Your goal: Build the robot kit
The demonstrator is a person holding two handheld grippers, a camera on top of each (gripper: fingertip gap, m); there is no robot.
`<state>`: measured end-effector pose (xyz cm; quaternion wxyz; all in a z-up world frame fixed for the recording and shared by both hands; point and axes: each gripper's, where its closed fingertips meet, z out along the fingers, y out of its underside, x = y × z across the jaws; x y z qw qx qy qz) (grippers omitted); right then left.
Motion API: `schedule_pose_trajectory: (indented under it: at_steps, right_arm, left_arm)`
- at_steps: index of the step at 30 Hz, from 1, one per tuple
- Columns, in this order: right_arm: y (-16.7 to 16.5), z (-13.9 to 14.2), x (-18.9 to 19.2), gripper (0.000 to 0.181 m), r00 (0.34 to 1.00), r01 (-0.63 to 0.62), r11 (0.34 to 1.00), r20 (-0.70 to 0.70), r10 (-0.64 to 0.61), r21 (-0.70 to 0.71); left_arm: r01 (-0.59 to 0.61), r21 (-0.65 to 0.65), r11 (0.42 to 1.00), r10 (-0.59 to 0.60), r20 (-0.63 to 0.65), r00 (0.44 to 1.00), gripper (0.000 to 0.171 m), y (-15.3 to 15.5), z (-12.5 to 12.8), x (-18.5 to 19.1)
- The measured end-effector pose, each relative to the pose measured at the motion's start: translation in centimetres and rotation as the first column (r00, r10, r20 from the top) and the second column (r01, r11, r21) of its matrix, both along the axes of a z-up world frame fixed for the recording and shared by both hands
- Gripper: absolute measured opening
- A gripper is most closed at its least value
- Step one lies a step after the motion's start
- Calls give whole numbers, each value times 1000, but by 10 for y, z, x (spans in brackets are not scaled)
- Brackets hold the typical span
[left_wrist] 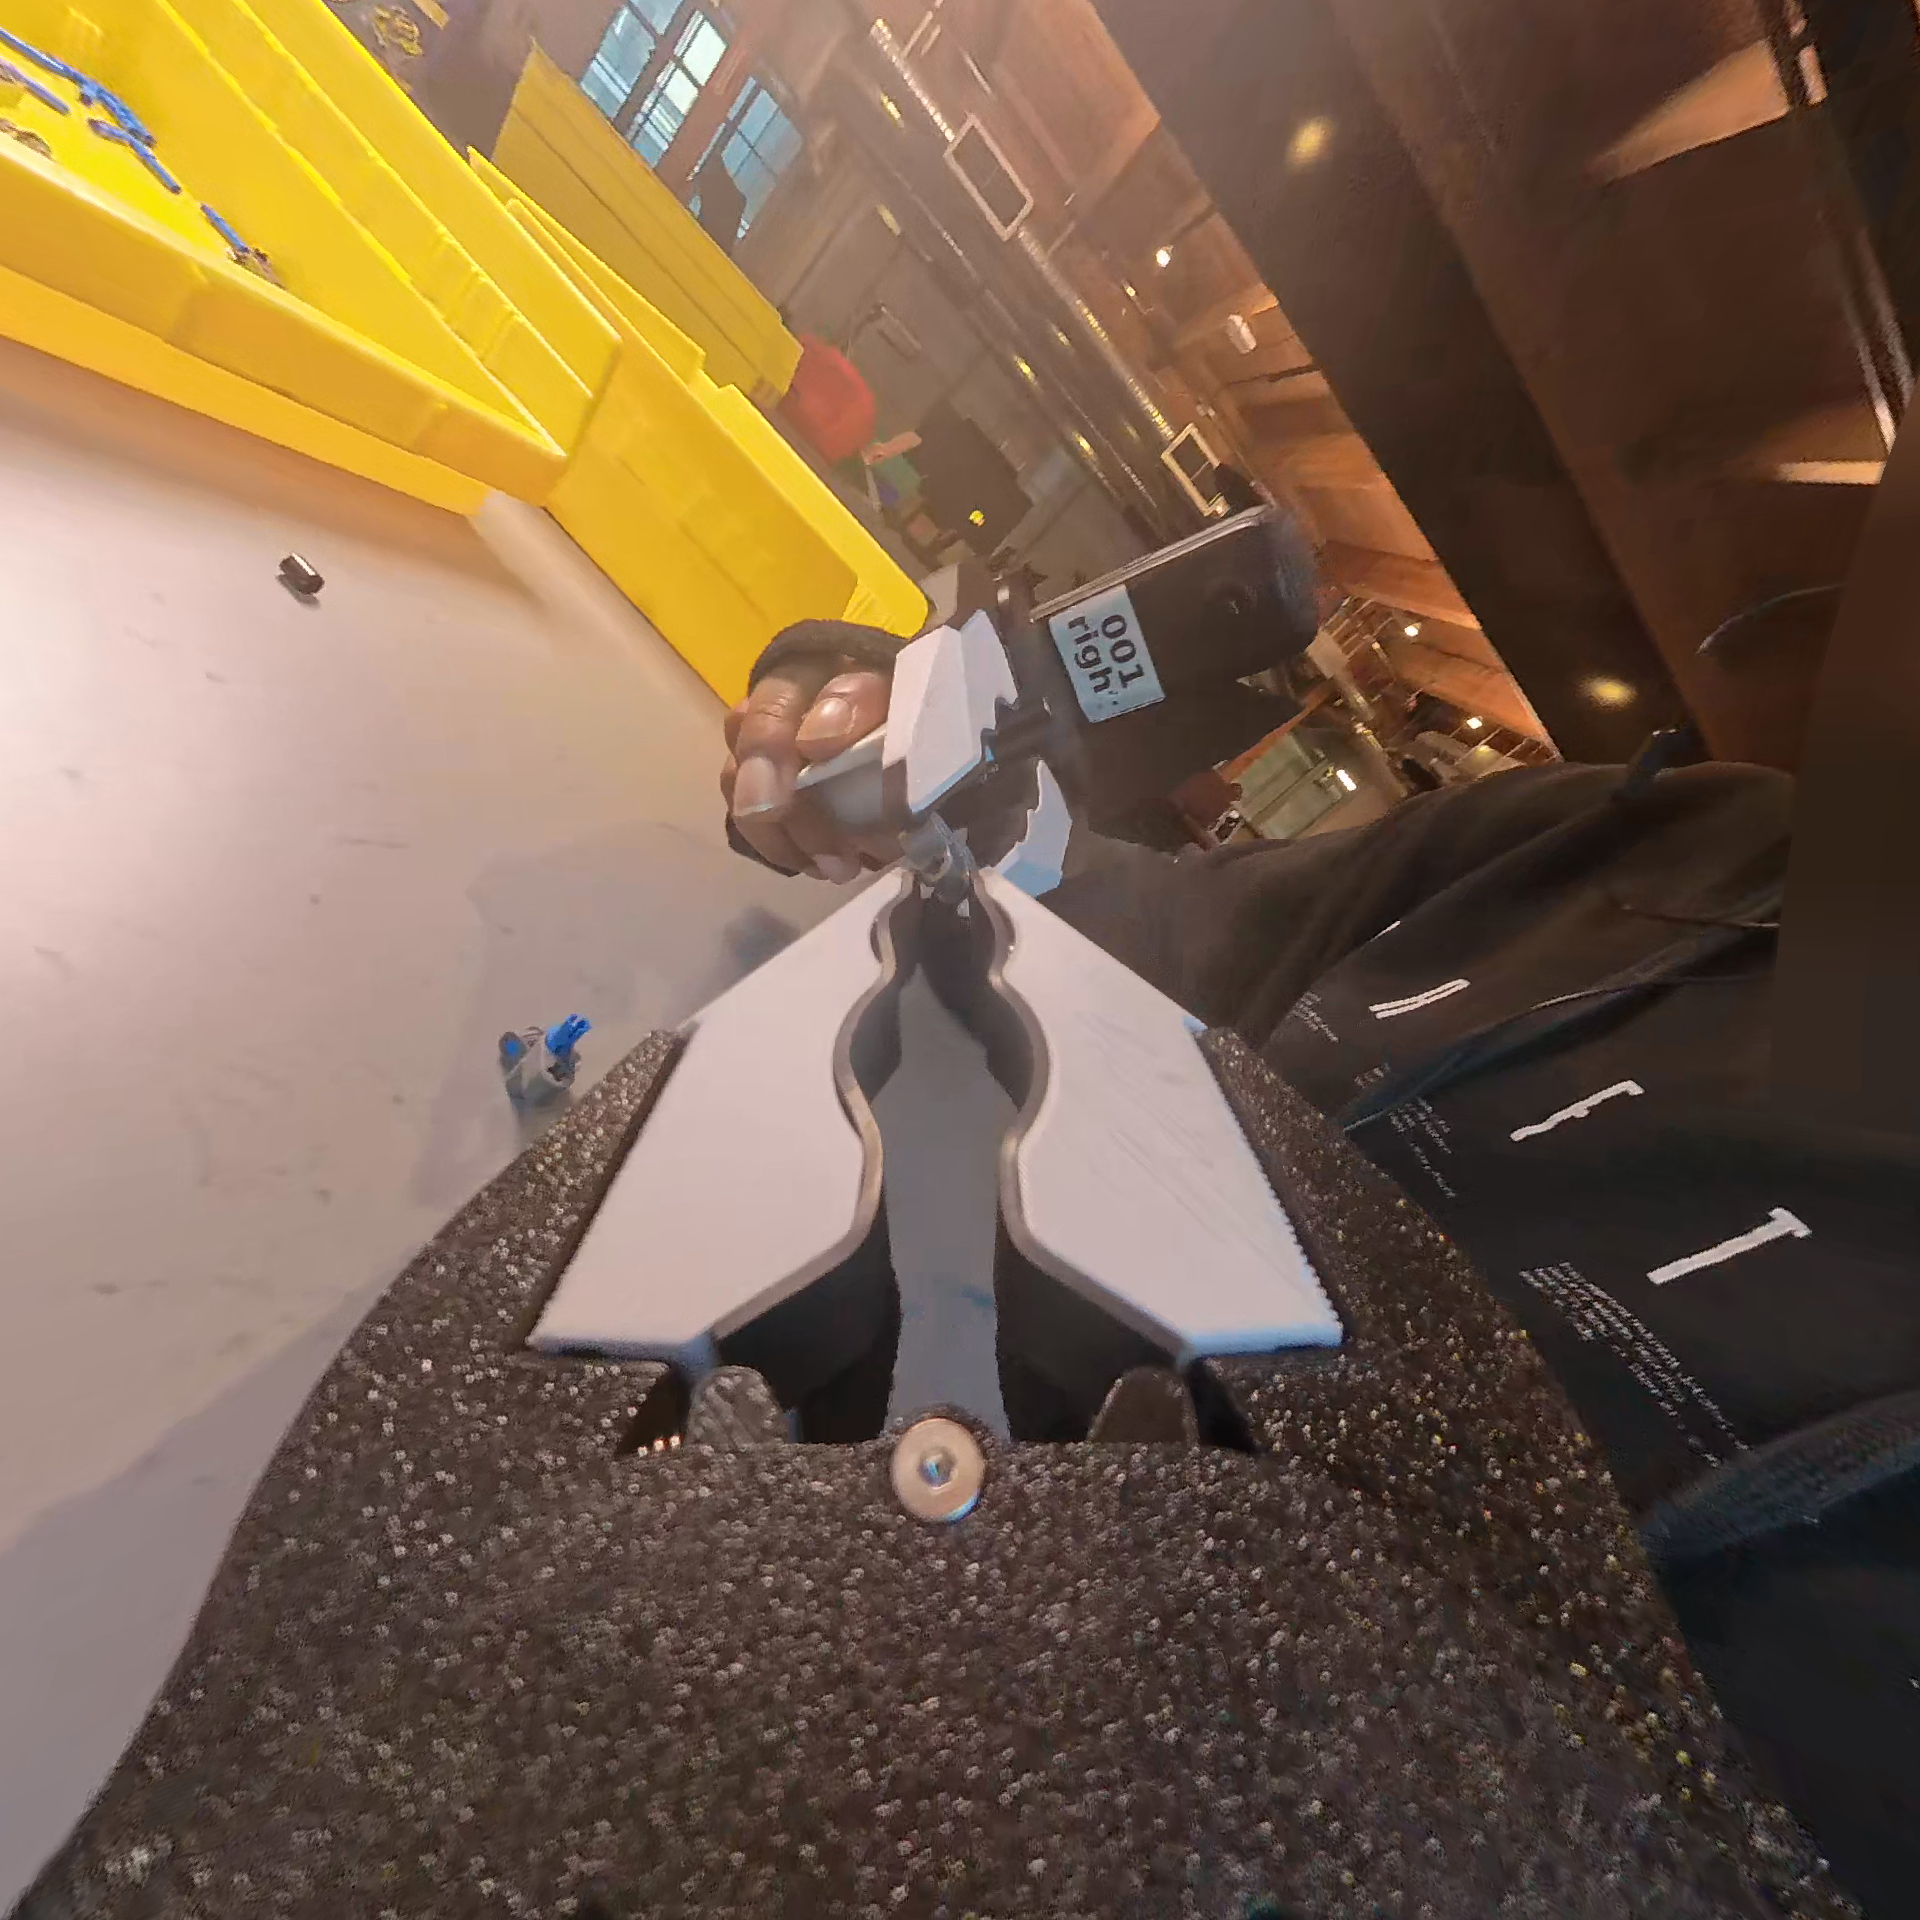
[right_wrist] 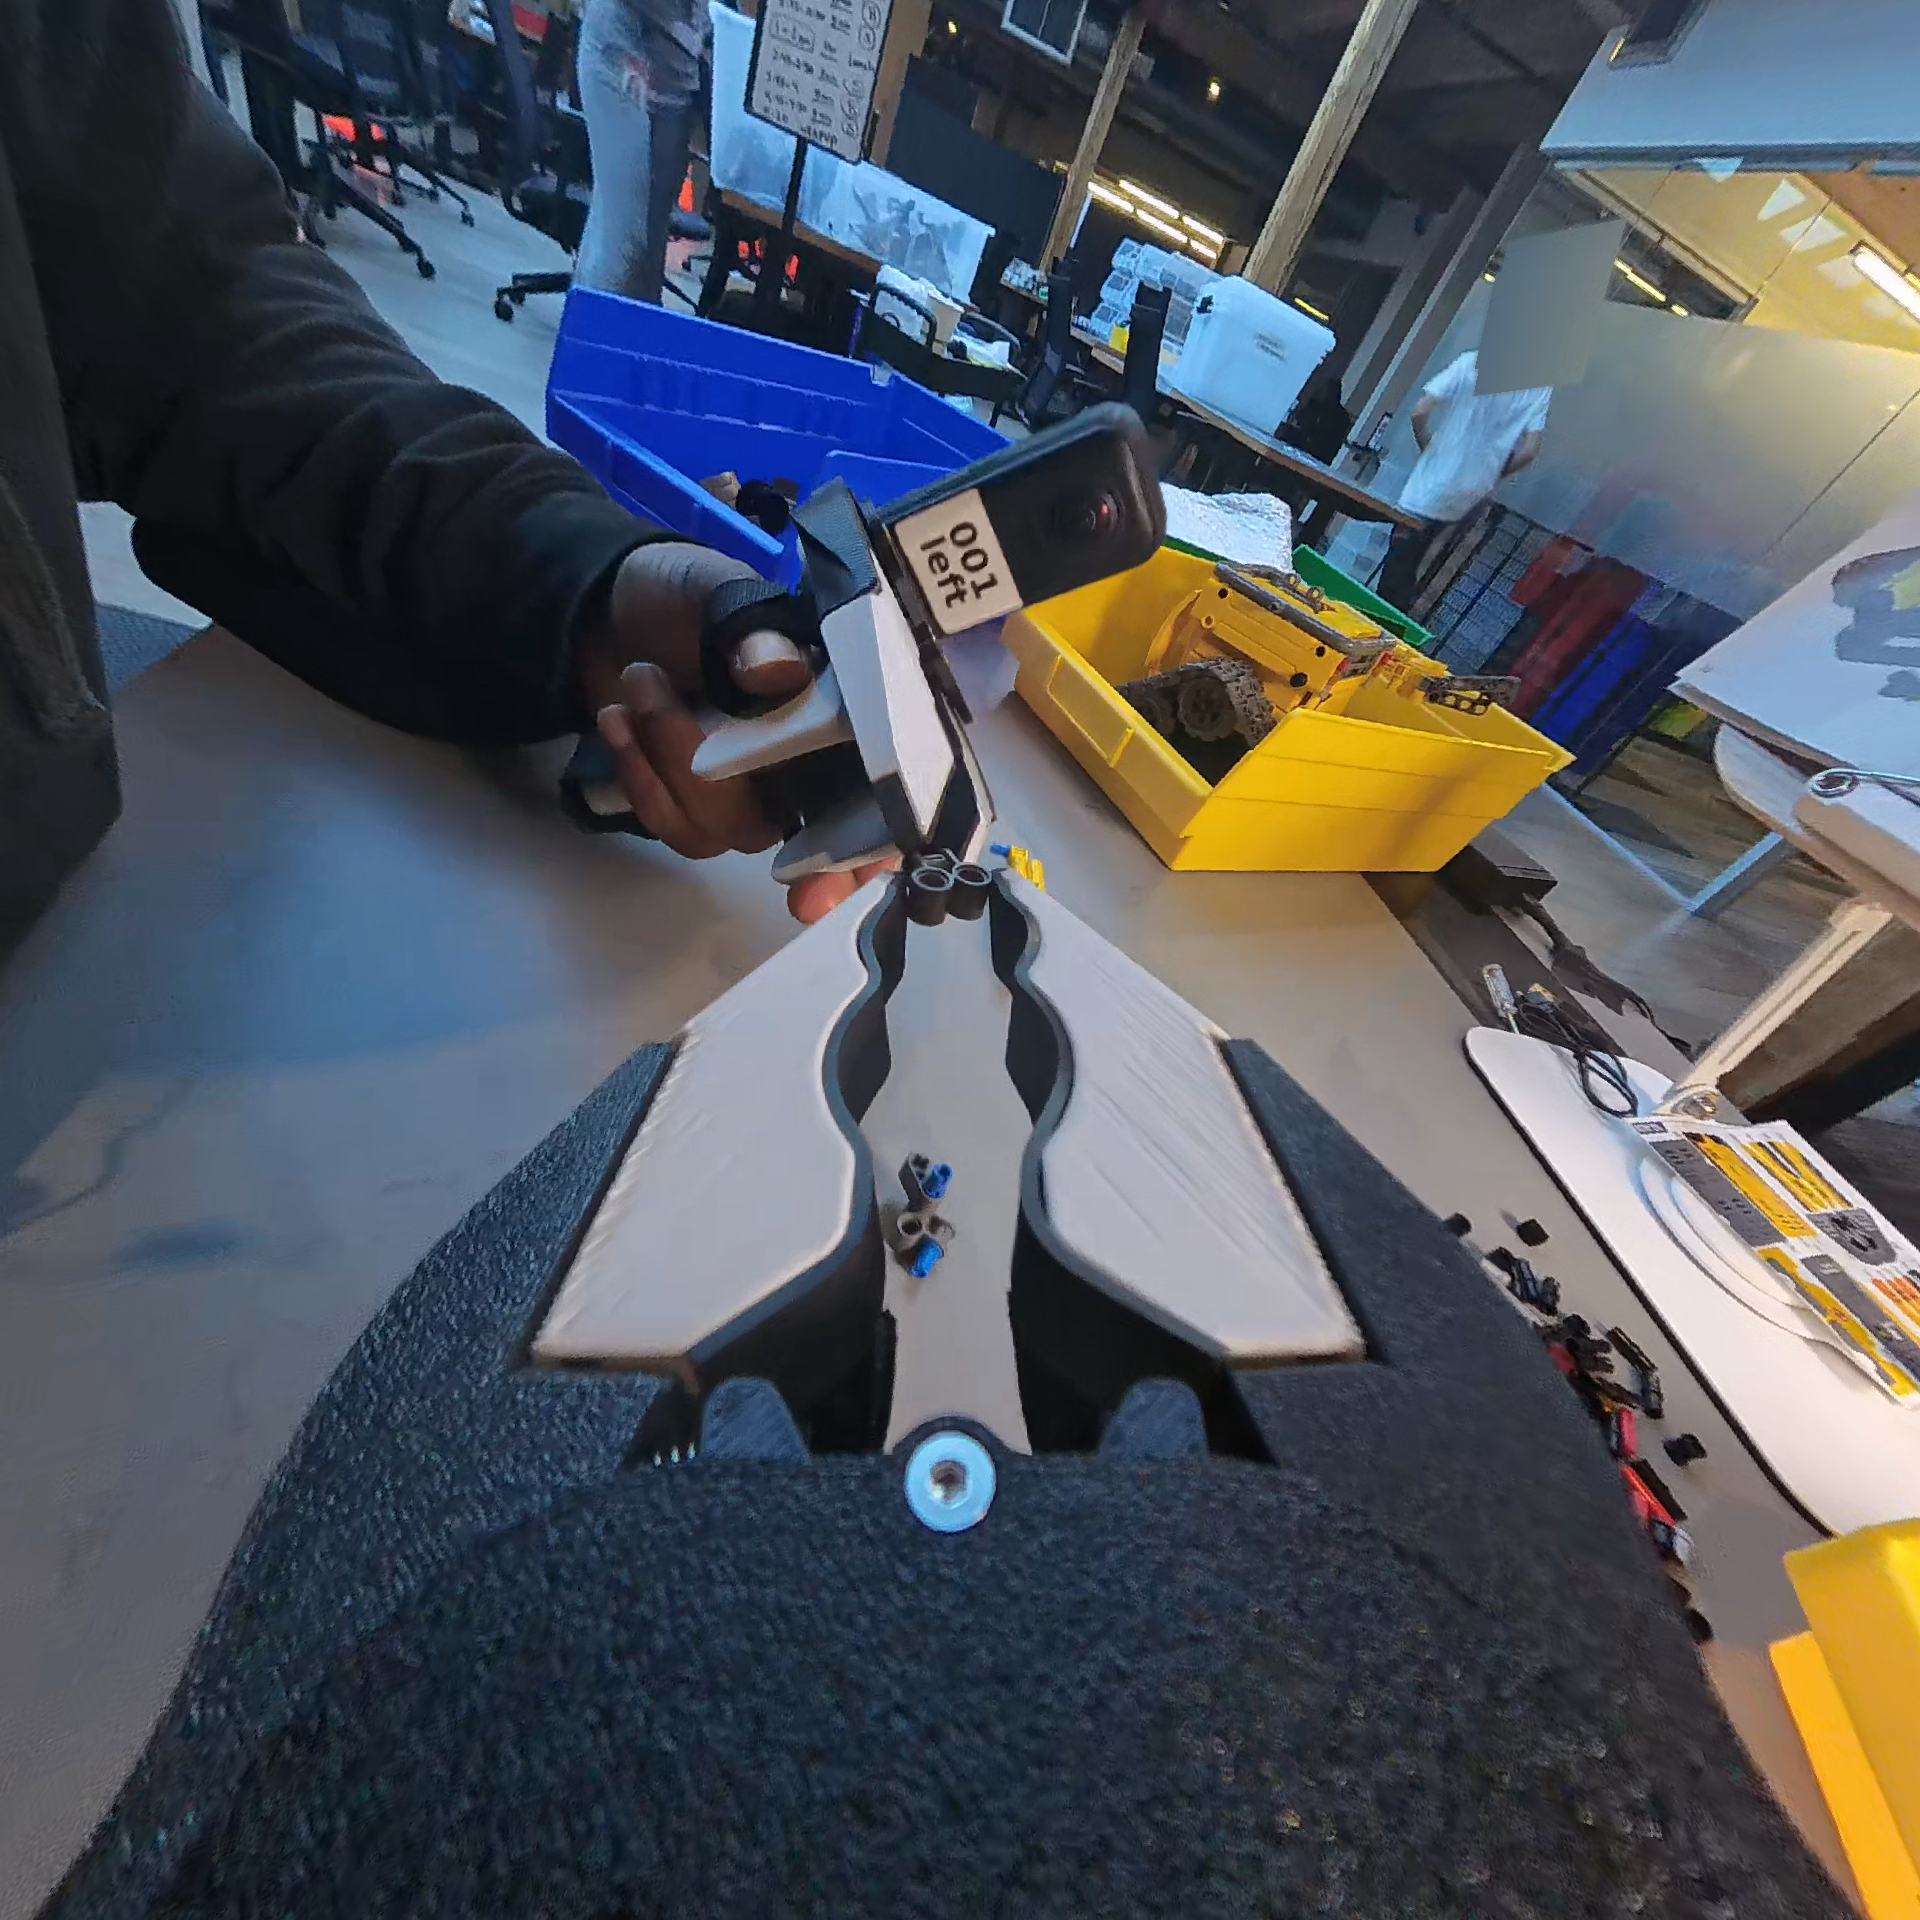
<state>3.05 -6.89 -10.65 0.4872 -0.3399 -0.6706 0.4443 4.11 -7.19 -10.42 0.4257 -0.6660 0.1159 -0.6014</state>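
Observation:
My left gripper [left_wrist: 940,883] is shut on a small grey piece [left_wrist: 932,854] at its fingertips. My right gripper [right_wrist: 948,896] is shut on a small black connector piece [right_wrist: 948,888] with round holes. The two grippers meet tip to tip above the grey table [right_wrist: 312,935], each held by a hand. The right gripper [left_wrist: 925,810] shows opposite in the left wrist view, and the left gripper [right_wrist: 925,847] shows opposite in the right wrist view. I cannot tell whether the two pieces are joined. Two small dark pieces with blue pins [right_wrist: 923,1210] lie on the table under my right gripper.
A yellow bin [right_wrist: 1351,800] with a yellow tracked model stands behind, and a blue bin [right_wrist: 665,416] is farther back. Loose black and red pieces [right_wrist: 1600,1361] lie beside a white pad [right_wrist: 1558,1143] with a printed sheet. Yellow bins [left_wrist: 312,312] line the table's left; a small black part [left_wrist: 301,575] lies nearby. Both grippers' tips are close together, under 4 cm apart.

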Motion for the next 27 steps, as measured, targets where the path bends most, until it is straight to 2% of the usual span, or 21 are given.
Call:
schedule_pose_trajectory:
  at_steps: [10, 18, 27]
  right_arm:
    - [5, -28, 3, 15, 989, -4, 991, 147, -16, 137]
    - [5, -42, 7, 15, 966, -23, 997, 258, 3, 75]
    - [1, -55, 12, 17, 946, -62, 996, 320, 40, 60]
  left_arm:
    - [-37, 39, 999, 45, -242, 969, 7, 4, -27, 0]
    - [-48, 108, 993, 87, -398, 913, 8, 5, -39, 4]
    - [6, 238, 971, 139, -590, 795, 7, 2, -51, 8]
